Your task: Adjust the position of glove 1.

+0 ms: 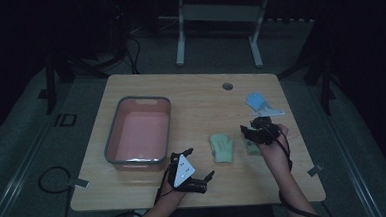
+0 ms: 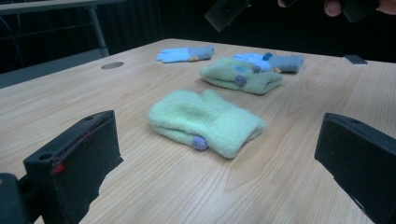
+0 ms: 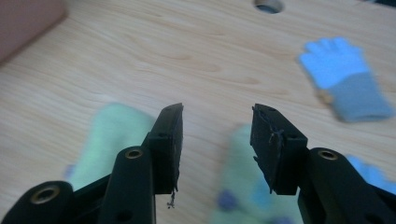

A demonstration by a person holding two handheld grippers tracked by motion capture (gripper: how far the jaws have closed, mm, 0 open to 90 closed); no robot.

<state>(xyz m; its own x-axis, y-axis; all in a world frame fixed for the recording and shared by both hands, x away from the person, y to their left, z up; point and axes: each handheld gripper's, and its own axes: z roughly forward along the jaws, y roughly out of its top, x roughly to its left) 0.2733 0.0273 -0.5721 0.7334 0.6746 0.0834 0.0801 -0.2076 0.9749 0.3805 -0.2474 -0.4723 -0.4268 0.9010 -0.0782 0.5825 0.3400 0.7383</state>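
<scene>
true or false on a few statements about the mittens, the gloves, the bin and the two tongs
1. The pink bin holds a mitten. False: nothing is seen inside it; both green mittens lie on the table.
2. The left tongs stand open with nothing between their jaws. True; the near green mitten lies ahead of them.
3. The right tongs grip a blue glove. False: their jaws are apart and empty, above the far green mitten.
4. A blue glove lies near the table's far right. True.
5. The two green mittens are stacked. False: they lie side by side, apart.
</scene>
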